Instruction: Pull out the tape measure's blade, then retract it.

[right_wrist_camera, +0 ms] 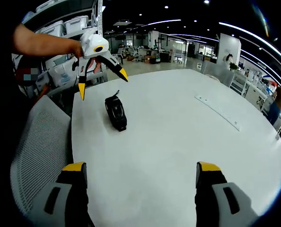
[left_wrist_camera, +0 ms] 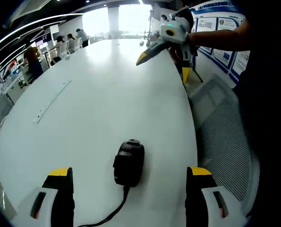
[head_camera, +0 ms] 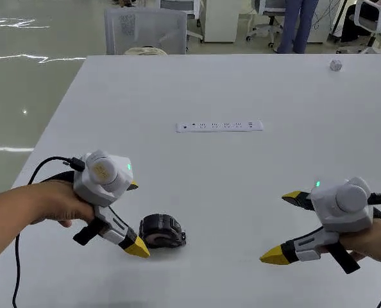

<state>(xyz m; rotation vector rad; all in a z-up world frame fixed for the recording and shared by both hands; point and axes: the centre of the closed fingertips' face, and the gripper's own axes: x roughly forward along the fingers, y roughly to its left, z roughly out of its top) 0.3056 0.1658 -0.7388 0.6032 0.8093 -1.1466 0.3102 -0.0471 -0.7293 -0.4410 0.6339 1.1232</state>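
A black tape measure (head_camera: pixel 161 231) lies on the white table (head_camera: pixel 242 179) near its front edge, blade wound in. My left gripper (head_camera: pixel 135 217) is open, its jaws standing on either side of the case without touching it. In the left gripper view the tape measure (left_wrist_camera: pixel 129 161) sits just ahead between the yellow fingertips (left_wrist_camera: pixel 60 172), a thin black strap trailing toward the camera. My right gripper (head_camera: pixel 281 226) hangs open over bare table well to the right, nothing between its jaws. In the right gripper view the tape measure (right_wrist_camera: pixel 116 112) lies far ahead, under the left gripper (right_wrist_camera: pixel 102 83).
A white power strip (head_camera: pixel 219 126) lies flat at mid-table. A small grey object (head_camera: pixel 335 65) sits near the far right edge. A mesh chair (head_camera: pixel 145 29) stands behind the table's far edge, and another mesh seat (left_wrist_camera: pixel 221 137) is beside the near edge.
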